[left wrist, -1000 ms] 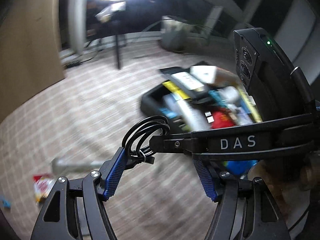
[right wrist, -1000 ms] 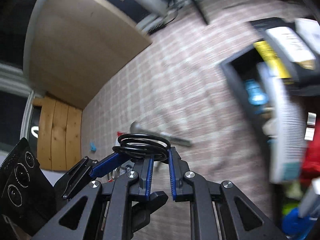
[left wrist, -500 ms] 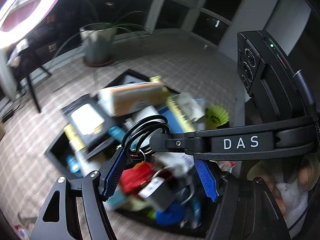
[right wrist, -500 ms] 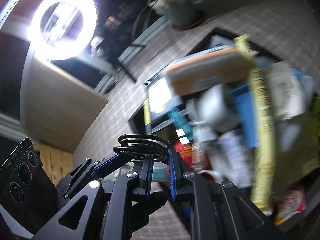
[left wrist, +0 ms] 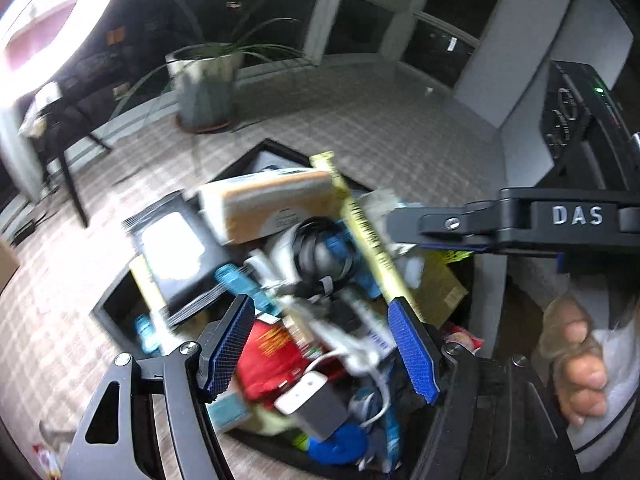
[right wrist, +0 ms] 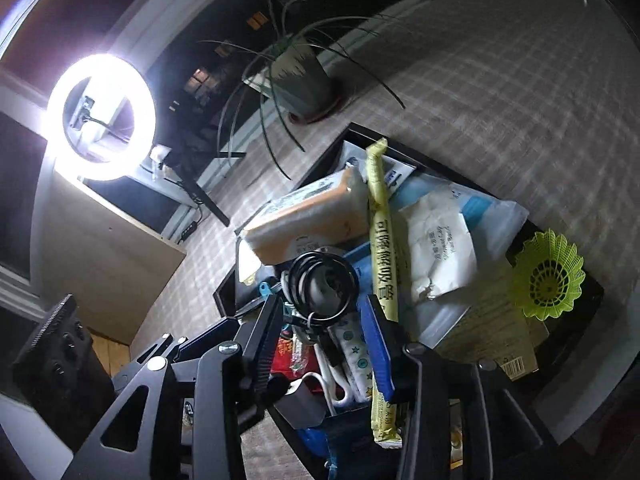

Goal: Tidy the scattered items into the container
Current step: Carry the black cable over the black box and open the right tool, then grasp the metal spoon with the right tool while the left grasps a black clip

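Observation:
A black tray-like container (left wrist: 120, 300) (right wrist: 400, 148) on the checked floor is heaped with packets, a tan box (left wrist: 272, 204) (right wrist: 312, 212), a long yellow packet (right wrist: 382, 248) and cables. A coiled black cable (left wrist: 320, 248) (right wrist: 322, 288) lies on top of the heap, just beyond both grippers and free of them. My left gripper (left wrist: 324, 344) is open above the pile. My right gripper (right wrist: 324, 336) is open too, its blue pads either side of the coil's near end. The right gripper's arm crosses the left wrist view at the right.
A yellow-green shuttlecock (right wrist: 548, 276) sits at the container's right rim. A potted plant (left wrist: 204, 84) (right wrist: 300, 80) stands behind it. A ring light (right wrist: 100, 116) and a wooden panel are at the left. A small red-and-white packet (left wrist: 46, 456) lies on the floor, bottom left.
Both grippers swung from the floor to over the container. The right gripper opened and let go of the coiled cable, which now lies on the heap. The grippers have drawn apart.

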The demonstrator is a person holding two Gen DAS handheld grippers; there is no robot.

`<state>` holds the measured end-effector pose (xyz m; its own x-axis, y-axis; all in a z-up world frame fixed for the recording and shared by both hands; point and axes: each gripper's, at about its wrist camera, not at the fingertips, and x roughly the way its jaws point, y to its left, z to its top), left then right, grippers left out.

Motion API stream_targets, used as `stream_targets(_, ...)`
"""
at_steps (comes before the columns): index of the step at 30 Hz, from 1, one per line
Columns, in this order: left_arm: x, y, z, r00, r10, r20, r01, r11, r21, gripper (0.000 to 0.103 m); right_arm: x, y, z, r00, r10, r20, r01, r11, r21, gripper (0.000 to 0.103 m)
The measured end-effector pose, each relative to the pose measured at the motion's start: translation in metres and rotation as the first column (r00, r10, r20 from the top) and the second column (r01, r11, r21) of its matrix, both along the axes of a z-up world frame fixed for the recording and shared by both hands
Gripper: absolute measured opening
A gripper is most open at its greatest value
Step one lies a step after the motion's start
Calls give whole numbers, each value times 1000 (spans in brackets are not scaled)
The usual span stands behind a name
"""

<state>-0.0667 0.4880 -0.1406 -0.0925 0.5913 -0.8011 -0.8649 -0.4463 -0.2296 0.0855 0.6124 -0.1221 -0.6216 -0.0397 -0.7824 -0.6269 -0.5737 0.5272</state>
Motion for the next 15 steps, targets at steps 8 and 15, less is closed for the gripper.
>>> stream_targets(8,-17,-105,-2,970,228,-81,-233,971,-52,73,-34,-54,6,983,181,33,-183,977,110,42)
stream_targets(15,-37,-245,-26,887,451,-99,-462,874,-152,73,-76,-127,-5,929,361,79,-369,916,157,46)
